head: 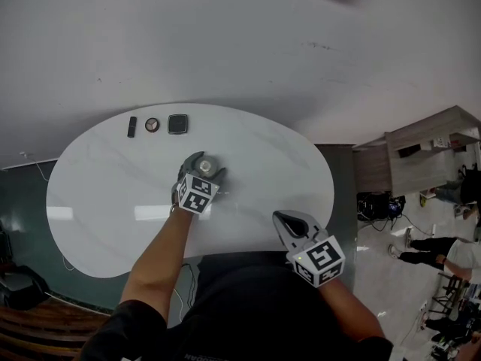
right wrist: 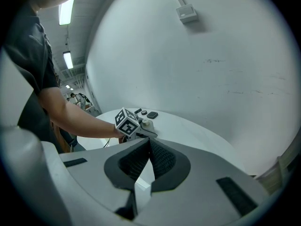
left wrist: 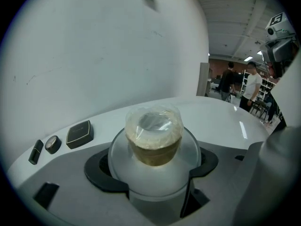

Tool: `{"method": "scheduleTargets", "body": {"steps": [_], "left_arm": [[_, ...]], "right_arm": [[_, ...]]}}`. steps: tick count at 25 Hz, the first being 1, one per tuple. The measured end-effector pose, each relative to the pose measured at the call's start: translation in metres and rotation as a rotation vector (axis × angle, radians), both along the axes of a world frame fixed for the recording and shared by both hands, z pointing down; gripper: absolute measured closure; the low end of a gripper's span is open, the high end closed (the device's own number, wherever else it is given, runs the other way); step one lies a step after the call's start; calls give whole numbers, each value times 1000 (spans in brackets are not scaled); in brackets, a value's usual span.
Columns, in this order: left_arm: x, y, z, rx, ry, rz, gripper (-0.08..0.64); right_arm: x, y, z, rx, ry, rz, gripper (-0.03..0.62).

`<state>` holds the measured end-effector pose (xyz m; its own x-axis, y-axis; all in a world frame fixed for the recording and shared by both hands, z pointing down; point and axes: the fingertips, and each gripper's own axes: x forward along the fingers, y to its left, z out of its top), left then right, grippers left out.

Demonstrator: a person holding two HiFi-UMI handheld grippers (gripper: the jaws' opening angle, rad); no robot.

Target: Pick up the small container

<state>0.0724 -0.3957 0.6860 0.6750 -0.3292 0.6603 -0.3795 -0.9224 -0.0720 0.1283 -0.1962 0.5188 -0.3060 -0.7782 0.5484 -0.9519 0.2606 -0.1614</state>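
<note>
In the head view the right gripper [head: 284, 221] is nearest, low at about 5 o'clock over the near edge of the white table [head: 98, 194], pointing toward 11 o'clock and well apart from the work. The left forearm [head: 161, 254] reaches up from 7 o'clock, nearly straight, and the left gripper [head: 194, 173] lies level near the table's centre. At its tip is the small container [head: 211, 163]. A row of three small objects [head: 152, 125] lies at the far edge, around 11 o'clock.

In the left gripper view the container fills the middle: a clear round tub, with a film-covered cup of yellowish-brown stuff at 12 o'clock. The black pads [left wrist: 101, 171] press against the tub's wide wall at 9 and 3 o'clock, so the jaws are clamped on it. I cannot tell whether it has left the table.

It looks light, thin-walled and smooth. It is likely to flex or slip under a hard squeeze, and the film top is fragile. The present hold, low on the stiff wide wall, seems the right place, and the container is best kept upright.

In the right gripper view the jaws are pressed together with nothing between them. The left gripper shows far off at 11 o'clock.
</note>
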Motion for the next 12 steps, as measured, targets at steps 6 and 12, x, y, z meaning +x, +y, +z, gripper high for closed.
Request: {"method": "scheduleTargets", "body": {"steps": [6, 12], "left_arm": [[5, 0, 0, -4, -8, 12, 216], [-2, 4, -1, -39, -44, 2, 216]], "right_arm": [[9, 2, 2, -2, -22, 19, 597], [3, 0, -3, 19, -30, -2, 597]]}}
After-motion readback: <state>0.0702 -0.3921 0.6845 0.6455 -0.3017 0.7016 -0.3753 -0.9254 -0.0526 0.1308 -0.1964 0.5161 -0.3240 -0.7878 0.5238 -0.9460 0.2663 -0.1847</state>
